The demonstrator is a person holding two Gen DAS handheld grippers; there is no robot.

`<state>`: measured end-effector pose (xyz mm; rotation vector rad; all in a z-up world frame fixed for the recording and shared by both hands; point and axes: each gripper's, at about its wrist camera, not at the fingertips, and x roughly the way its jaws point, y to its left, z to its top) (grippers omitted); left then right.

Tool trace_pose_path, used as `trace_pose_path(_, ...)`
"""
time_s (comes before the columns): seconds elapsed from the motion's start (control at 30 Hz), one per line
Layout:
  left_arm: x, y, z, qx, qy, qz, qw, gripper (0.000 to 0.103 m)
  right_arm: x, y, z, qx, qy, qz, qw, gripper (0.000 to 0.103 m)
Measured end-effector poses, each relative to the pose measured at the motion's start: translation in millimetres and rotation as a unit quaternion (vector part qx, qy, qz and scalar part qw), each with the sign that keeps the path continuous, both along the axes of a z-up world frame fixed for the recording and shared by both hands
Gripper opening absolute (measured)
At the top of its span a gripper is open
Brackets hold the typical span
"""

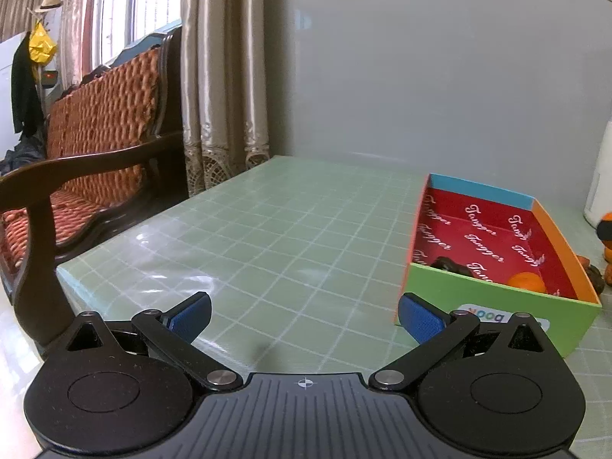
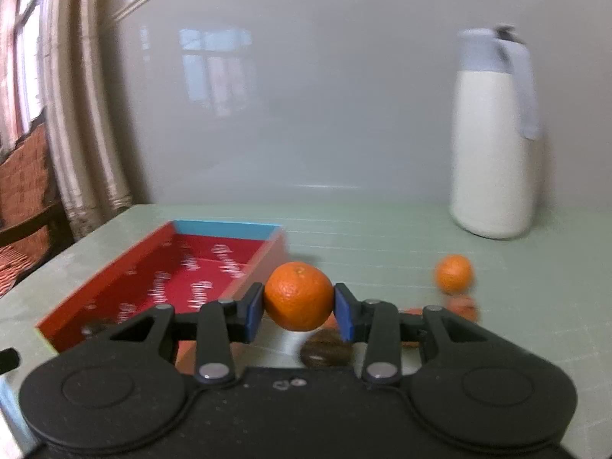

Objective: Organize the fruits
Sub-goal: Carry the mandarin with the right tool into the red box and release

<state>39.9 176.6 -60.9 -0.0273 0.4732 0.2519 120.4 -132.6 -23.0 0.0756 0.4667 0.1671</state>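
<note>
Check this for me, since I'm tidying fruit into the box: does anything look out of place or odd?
Nothing is spilled or damaged. Some fruit lies loose on the table outside the box: an orange and a dark round fruit. The right tongs grip another orange.

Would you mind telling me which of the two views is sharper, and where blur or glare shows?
Left wrist view: sharp, with window glare on the green table. Right wrist view: motion-blurred; the white jug and loose orange smear, though the orange in the right gripper stays fairly crisp.
</note>
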Motion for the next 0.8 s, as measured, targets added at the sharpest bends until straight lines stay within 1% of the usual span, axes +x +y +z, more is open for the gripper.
trace_pose_path(0.17, -3.3, 8.3, 0.0, 0.001, -0.002, 0.005, 1.0000, 0.103, 4.9, 39.2, 5.1, -0.012, 0.002, 0.046, 0.999, 0.038)
trace_pose_path(0.33, -7.0, 18.3, 0.6, -0.001, -0.004, 0.015, 0.9999, 0.103, 15.0, 69.4, -0.1, -0.022, 0.016, 0.075, 0.997, 0.038)
trace_pose_path(0.5, -9.0, 29.5, 0.4, -0.010, -0.004, 0.025, 0.9996, 0.103, 25.4, 88.6, -6.6, -0.027, 0.037, 0.088, 0.995, 0.038)
trace_pose_path(0.8, -11.7, 35.5, -0.7, -0.016, -0.006, 0.029, 0.9994, 0.103, 37.5, 110.7, -20.7, -0.056, 0.074, 0.094, 0.991, 0.038)
